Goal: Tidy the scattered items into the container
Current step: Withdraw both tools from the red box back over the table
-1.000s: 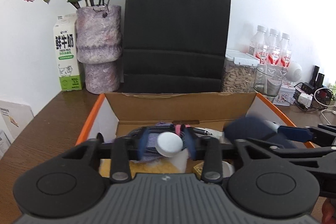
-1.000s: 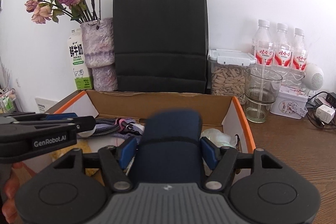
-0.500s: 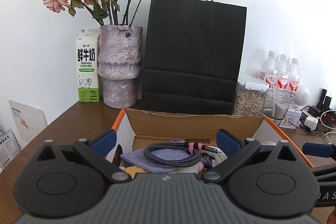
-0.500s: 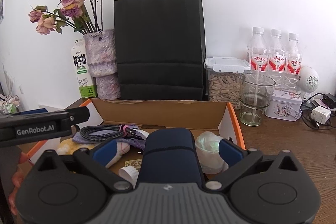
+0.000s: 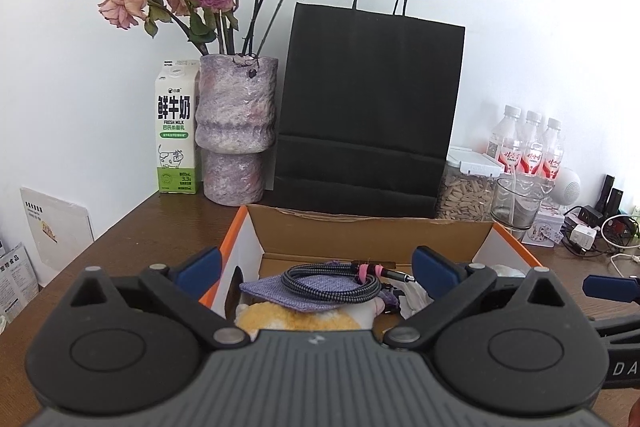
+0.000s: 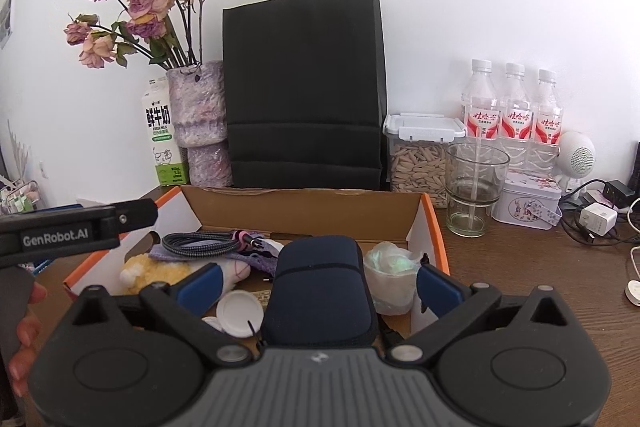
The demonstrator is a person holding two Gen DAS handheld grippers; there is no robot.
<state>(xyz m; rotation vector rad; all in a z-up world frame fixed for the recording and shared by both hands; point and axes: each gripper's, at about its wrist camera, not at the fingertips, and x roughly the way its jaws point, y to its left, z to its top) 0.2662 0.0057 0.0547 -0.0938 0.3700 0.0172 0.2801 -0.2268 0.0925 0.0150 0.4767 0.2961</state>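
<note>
1. Box [image 6: 434, 227] w/ orange rim sits just ahead of and below both grippers; it already holds most of what shows: coiled braided cable [image 5: 332, 281] on a purple cloth [image 5: 276, 293], yellow plush [image 6: 156, 271], white lid [image 6: 240, 313], navy pouch [image 6: 320, 287], crumpled clear bag [image 6: 390, 267].
2. Left gripper [image 5: 316, 265]: jaws have just been opening and now stand fully released, nothing pinched; cable and cloth lie below and ahead, btwn the fingers' lines but apart from the pads.
3. Right gripper [image 6: 320, 281]: jaws also just spread wide; the navy pouch lies btwn the fingers inside the box, pads clear of its sides, so it reads as let go.
4. Done, by my read: last two drops (lid, pouch) are in.
5. Left to do: can't see any loose item on the bench [image 6: 540, 267] near the grippers; stuff along the wall (bag, vase, bottles, jar) looks like fixed clutter, not scatter. Bench areas behind and beside the grippers are out of view, so can't rule out stragglers.
6. Probably at or near the end.
</note>
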